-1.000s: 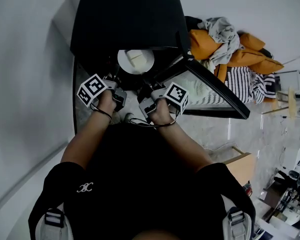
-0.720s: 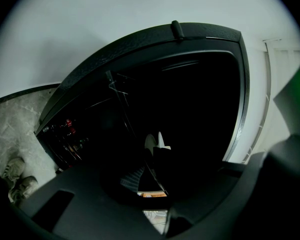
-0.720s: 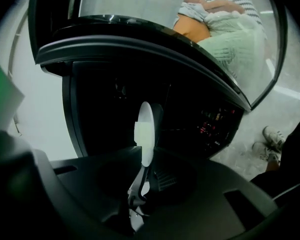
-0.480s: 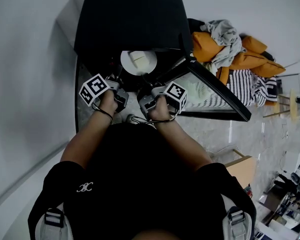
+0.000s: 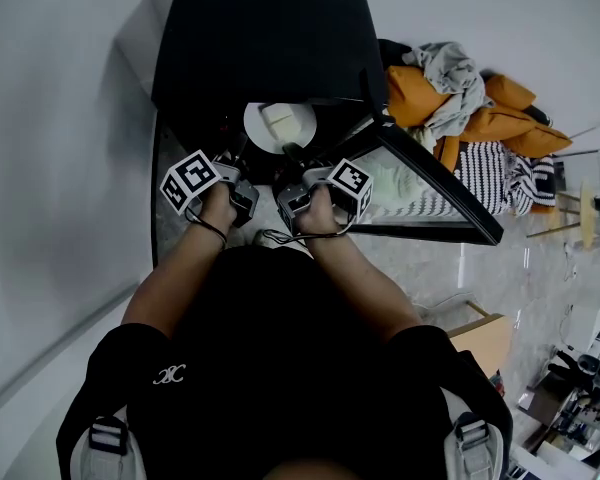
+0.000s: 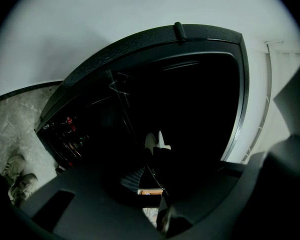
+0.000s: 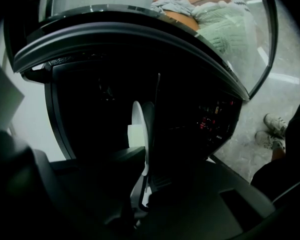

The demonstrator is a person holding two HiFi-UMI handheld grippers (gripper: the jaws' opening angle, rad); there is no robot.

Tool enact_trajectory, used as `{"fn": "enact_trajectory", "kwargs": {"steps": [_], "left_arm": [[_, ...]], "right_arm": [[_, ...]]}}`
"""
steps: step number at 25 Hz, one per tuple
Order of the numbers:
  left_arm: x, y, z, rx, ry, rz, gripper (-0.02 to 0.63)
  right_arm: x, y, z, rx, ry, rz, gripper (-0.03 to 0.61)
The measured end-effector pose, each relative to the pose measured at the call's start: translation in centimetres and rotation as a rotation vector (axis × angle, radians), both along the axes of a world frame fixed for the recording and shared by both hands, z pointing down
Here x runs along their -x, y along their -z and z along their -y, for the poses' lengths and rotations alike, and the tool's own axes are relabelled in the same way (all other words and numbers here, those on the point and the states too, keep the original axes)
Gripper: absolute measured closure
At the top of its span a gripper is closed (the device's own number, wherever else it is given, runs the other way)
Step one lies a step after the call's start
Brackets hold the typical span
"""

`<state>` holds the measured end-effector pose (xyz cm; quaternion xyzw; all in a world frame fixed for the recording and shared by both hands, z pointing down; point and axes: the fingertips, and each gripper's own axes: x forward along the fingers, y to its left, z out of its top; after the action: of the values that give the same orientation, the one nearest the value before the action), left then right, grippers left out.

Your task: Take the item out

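Observation:
A white plate [image 5: 278, 125] with a pale block [image 5: 277, 118] on it sits at the mouth of a black oven [image 5: 260, 38], whose glass door [image 5: 430, 183] hangs open to the right. My left gripper [image 5: 242, 156] is at the plate's near left rim and my right gripper [image 5: 292, 158] at its near right rim. The right gripper view shows the plate [image 7: 139, 129] edge-on, its rim pinched in my right gripper [image 7: 142, 169]. In the left gripper view the plate's edge [image 6: 150, 141] runs into my left gripper [image 6: 157, 164], whose dark jaws stand close together on it.
The oven stands against a pale wall on the left. Orange cushions and clothes [image 5: 460, 98] and striped fabric [image 5: 500, 168] lie behind the open door. A wooden box [image 5: 485, 333] sits on the marble floor at right. Shoes [image 6: 17, 176] show beside the oven's foot.
Both grippers keep their hold on the plate's rim. Hands and plate have hardly shifted against the oven; the right marker cube sits slightly higher and nearer the plate.

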<state>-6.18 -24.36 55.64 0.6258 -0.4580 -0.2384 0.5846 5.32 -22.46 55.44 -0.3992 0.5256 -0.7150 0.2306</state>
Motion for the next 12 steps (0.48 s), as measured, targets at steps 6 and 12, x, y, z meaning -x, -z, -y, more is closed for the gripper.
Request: {"fn": "enact_trajectory", "kwargs": {"steps": [6, 12], "left_arm": [[0.0, 0.2, 0.0, -0.012, -0.018, 0.012, 0.561], [-0.2, 0.3, -0.8, -0.016, -0.022, 0.017, 0.561]], "right_arm": [[0.2, 0.4, -0.2, -0.019, 0.010, -0.009, 0.552], [0.2, 1.8, -1.1, -0.092, 0.047, 0.007, 0.557]]}}
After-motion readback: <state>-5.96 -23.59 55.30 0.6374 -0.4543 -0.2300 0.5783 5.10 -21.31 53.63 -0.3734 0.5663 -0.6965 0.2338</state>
